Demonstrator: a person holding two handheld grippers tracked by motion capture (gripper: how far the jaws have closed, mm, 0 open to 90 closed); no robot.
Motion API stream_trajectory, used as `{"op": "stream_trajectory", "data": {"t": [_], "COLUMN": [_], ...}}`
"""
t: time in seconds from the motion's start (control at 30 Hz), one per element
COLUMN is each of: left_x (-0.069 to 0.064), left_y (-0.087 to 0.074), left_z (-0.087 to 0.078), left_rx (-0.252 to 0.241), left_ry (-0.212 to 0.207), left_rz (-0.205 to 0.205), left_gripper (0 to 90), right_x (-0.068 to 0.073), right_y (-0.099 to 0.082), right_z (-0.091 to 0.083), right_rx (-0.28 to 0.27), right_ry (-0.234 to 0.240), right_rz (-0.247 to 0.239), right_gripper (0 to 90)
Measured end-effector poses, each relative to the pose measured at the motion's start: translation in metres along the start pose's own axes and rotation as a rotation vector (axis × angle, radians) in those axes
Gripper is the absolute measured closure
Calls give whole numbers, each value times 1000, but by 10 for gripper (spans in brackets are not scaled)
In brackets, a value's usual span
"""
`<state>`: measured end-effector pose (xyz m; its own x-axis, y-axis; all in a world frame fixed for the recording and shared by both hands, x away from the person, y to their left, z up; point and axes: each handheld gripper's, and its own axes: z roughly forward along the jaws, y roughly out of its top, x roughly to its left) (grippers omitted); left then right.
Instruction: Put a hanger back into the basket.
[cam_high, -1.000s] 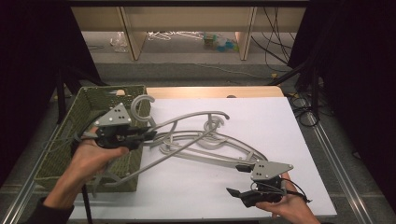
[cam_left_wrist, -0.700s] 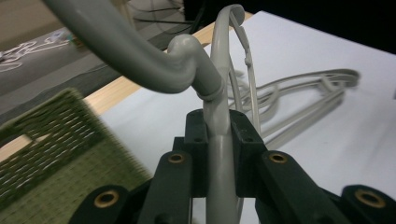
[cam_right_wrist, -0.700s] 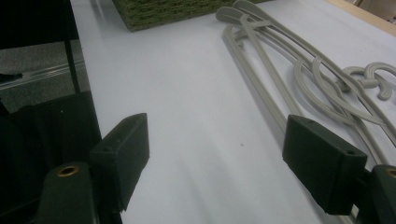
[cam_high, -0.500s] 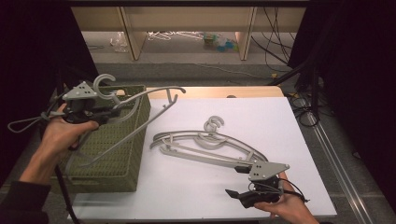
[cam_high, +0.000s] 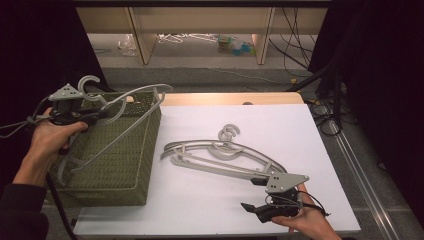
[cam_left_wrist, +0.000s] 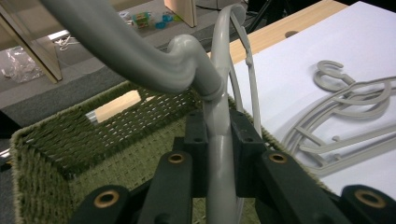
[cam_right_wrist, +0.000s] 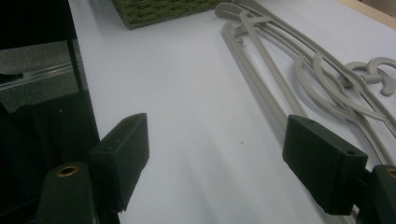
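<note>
My left gripper (cam_high: 101, 114) is shut on a grey plastic hanger (cam_high: 131, 95) and holds it over the green woven basket (cam_high: 148, 150) at the table's left. The hanger's hook (cam_high: 90, 82) points up behind the gripper and its lower bar slants down into the basket. In the left gripper view the pads (cam_left_wrist: 198, 140) clamp the hanger's thin bar (cam_left_wrist: 219, 172) above the basket (cam_left_wrist: 60, 144). Two more grey hangers (cam_high: 220, 152) lie overlapped on the white table top. My right gripper (cam_high: 254, 208) rests near the front edge, open, with nothing between its jaws (cam_right_wrist: 217, 158); the hangers (cam_right_wrist: 280, 79) lie just beyond it.
The white sheet (cam_high: 260, 125) covers a wooden table (cam_high: 230, 98). Behind the table stand wooden shelf legs (cam_high: 140, 35) with clutter on the floor. Cables (cam_high: 320, 107) hang along the right side, next to a metal rail (cam_high: 360, 165).
My left hand has carried the hanger off the table, swung it out to the left and brought it over the basket. The right gripper and the two lying hangers have stayed put.
</note>
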<state>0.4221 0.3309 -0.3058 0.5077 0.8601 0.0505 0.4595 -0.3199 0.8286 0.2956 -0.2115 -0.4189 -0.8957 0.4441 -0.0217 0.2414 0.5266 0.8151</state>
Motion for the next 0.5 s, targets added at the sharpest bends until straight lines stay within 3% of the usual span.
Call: {"op": "stream_trajectory", "data": {"t": [0.1,0.13,0.17,0.33,0.5], "left_x": [8,15,15,29,35], "left_y": [-4,-6,-6,-16,-24], "left_z": [1,2,2,5,3], "left_rx": [6,39,39,28,42], "left_ry": [19,37,37,70,79], "left_rz": [-10,10,10,-37,-19], "left_gripper": [792,792,792,792,792], "right_x": [0,-1,-1,-1,-1], "right_y": [0,0,0,0,-2], "right_z": [-1,-1,0,-1,1], "right_rx": [7,5,7,6,4], "right_ry": [1,2,1,1,1], "right_rz": [1,6,6,6,7], "right_gripper": [225,220,218,210,210]}}
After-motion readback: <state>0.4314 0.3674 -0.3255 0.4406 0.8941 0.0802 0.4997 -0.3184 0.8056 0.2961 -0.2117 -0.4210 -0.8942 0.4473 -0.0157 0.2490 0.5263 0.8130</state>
